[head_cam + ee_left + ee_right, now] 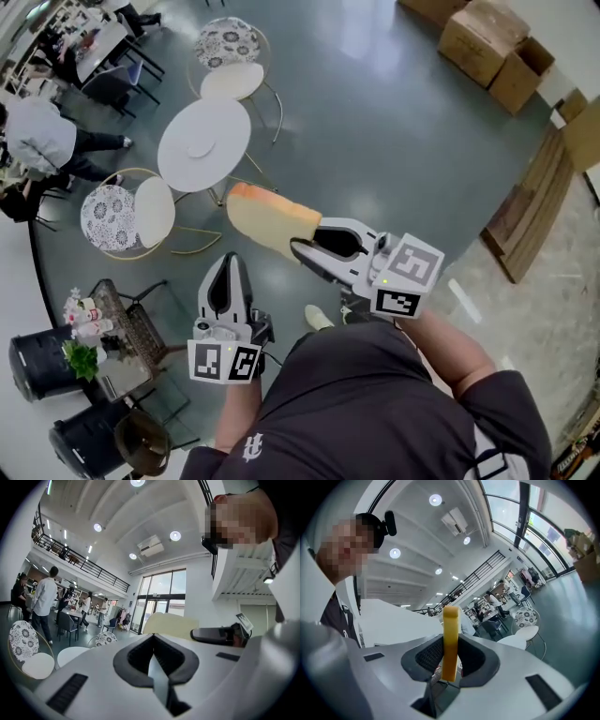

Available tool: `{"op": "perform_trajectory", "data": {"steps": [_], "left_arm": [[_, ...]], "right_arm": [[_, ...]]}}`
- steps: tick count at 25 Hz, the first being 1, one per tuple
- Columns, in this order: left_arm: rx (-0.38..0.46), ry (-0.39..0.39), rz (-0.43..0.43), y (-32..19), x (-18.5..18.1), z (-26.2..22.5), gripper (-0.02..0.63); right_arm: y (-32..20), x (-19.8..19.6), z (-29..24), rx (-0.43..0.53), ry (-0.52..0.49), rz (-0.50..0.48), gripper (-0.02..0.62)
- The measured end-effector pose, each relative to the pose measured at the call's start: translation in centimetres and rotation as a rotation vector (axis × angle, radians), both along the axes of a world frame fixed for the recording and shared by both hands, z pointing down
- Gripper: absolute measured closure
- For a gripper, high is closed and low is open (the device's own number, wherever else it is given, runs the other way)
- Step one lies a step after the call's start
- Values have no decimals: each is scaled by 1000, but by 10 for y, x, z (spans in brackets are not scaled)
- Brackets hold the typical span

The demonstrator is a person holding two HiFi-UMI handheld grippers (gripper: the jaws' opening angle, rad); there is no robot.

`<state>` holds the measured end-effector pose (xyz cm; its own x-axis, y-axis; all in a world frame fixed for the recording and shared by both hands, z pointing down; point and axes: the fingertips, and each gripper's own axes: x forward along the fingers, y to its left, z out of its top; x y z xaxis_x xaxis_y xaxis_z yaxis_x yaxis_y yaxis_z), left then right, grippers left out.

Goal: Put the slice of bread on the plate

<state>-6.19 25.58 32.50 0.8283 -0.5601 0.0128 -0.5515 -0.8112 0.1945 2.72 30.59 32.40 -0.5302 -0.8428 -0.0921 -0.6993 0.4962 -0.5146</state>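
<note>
A thick slice of bread [272,220] with a tan crust hangs in the air, and my right gripper [300,246] is shut on its near end. In the right gripper view the bread [450,644] stands on edge between the dark pads. My left gripper [228,259] hovers lower left of it, jaws together with nothing in them; its tips meet in the left gripper view [153,637], where the bread [171,625] shows beyond them. A small white plate [199,148] lies on a round white table [223,117] on the floor ahead, beyond both grippers.
Two chairs with patterned seats [111,216] [231,42] flank the table. Cardboard boxes [487,42] and wooden boards [534,202] sit on the right. People sit at tables [37,141] on the far left. Dark pots with plants [80,361] stand at the lower left.
</note>
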Motion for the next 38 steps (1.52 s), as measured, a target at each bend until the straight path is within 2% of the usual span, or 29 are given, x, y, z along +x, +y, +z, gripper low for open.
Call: {"op": "perform_trajectory", "data": {"steps": [6, 12, 20, 27, 34, 38], "left_arm": [[17, 19, -13, -7, -1, -4, 600], [24, 32, -36, -9, 4, -5, 600], [37, 34, -103, -32, 22, -11, 600], [35, 24, -129, -21, 27, -2, 601], [36, 25, -151, -42, 26, 6, 601], [32, 36, -163, -78, 21, 14, 600]], "right_arm": [[-9, 1, -3, 7, 36, 3, 509], [-9, 10, -5, -13, -19, -18, 509], [-41, 28, -5, -5, 14, -76, 509], [-36, 35, 12, -20, 6, -87, 509], [-60, 40, 30, -55, -7, -94, 509], [-95, 38, 41, -84, -21, -94, 508]]}}
